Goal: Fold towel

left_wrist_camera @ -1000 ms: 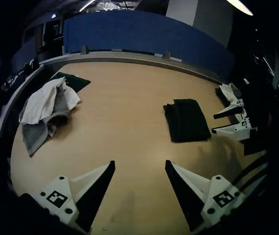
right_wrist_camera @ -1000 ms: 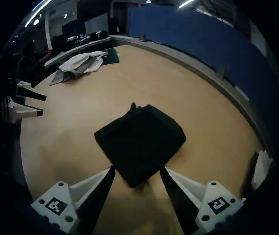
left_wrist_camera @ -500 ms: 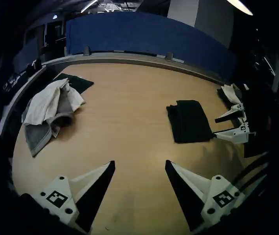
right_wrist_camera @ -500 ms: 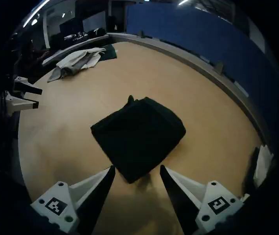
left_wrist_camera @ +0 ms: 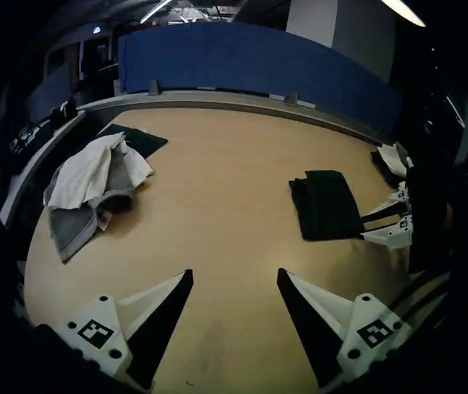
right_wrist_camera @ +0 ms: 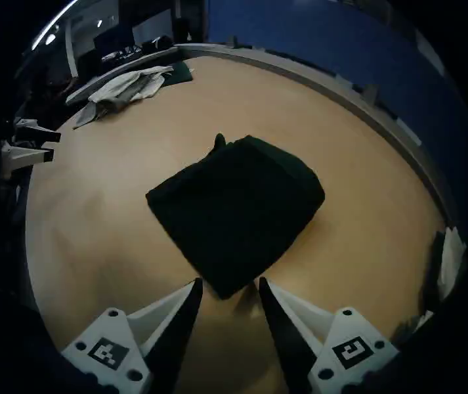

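A dark green towel (right_wrist_camera: pixel 237 207), folded into a thick square, lies flat on the wooden table (right_wrist_camera: pixel 102 217). My right gripper (right_wrist_camera: pixel 228 284) is low at the towel's near corner. Its fingers are a little apart, with that corner lying between the tips. In the left gripper view the same towel (left_wrist_camera: pixel 322 203) sits at the right, and the right gripper (left_wrist_camera: pixel 363 227) reaches its edge from the right. My left gripper (left_wrist_camera: pixel 234 272) hovers open over bare table with nothing between its fingers. It also appears at the left edge of the right gripper view, as the left gripper (right_wrist_camera: pixel 55 146).
A crumpled pile of white and grey towels (left_wrist_camera: pixel 92 184) lies at the table's far left, partly over another dark cloth (left_wrist_camera: pixel 138 138). A white cloth (right_wrist_camera: pixel 450 256) sits at the right edge. A blue partition (left_wrist_camera: pixel 253 62) runs behind the curved table rim.
My right gripper has moved closer to the towel's near corner and its fingers have narrowed. In the left gripper view the whole scene has shifted slightly right.
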### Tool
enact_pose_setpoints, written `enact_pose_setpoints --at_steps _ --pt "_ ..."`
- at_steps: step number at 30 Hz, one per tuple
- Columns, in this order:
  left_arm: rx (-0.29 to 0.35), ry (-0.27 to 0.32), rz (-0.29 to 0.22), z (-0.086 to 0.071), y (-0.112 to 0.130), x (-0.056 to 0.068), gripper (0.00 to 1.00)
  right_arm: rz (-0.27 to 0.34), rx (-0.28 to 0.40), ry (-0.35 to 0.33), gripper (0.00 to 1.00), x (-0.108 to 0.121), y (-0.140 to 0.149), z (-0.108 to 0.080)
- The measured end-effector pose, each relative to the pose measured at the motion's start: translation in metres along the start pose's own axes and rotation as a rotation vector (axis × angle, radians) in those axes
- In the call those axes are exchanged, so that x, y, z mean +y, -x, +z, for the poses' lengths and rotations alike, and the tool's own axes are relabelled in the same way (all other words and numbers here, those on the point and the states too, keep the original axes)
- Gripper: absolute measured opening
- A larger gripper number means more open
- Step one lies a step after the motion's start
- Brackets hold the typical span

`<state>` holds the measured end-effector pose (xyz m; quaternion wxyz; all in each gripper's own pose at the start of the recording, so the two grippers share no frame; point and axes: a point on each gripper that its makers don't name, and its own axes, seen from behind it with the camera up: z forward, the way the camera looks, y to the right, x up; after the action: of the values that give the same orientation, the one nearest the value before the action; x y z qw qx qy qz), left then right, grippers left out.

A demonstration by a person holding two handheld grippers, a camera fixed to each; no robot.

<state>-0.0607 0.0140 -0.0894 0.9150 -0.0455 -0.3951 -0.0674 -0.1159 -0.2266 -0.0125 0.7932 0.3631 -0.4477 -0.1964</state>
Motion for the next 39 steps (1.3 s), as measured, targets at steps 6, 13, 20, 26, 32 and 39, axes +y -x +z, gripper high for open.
enact_pose_setpoints --at_steps 6,13,20,26,32,39 --pt "0.001 -0.009 -0.002 -0.001 0.002 -0.005 0.95 0.019 -0.017 -0.014 0.33 -0.003 0.005 0.005" --pt "0.0 -0.015 -0.004 0.0 0.002 -0.01 0.95 0.02 -0.017 -0.021 0.09 -0.004 0.005 0.005" --pt "-0.001 -0.019 -0.005 -0.001 0.004 -0.013 0.95 -0.001 -0.014 -0.02 0.07 -0.004 0.001 0.003" --pt "-0.001 -0.023 -0.004 -0.002 0.004 -0.015 0.95 -0.02 0.022 -0.011 0.06 -0.002 -0.014 -0.009" --pt "0.004 -0.03 -0.007 -0.006 0.001 -0.018 0.95 -0.053 0.091 0.011 0.06 0.004 -0.053 -0.036" --pt "0.02 -0.033 -0.016 -0.012 -0.005 -0.02 0.95 -0.093 0.192 0.036 0.06 0.01 -0.11 -0.076"
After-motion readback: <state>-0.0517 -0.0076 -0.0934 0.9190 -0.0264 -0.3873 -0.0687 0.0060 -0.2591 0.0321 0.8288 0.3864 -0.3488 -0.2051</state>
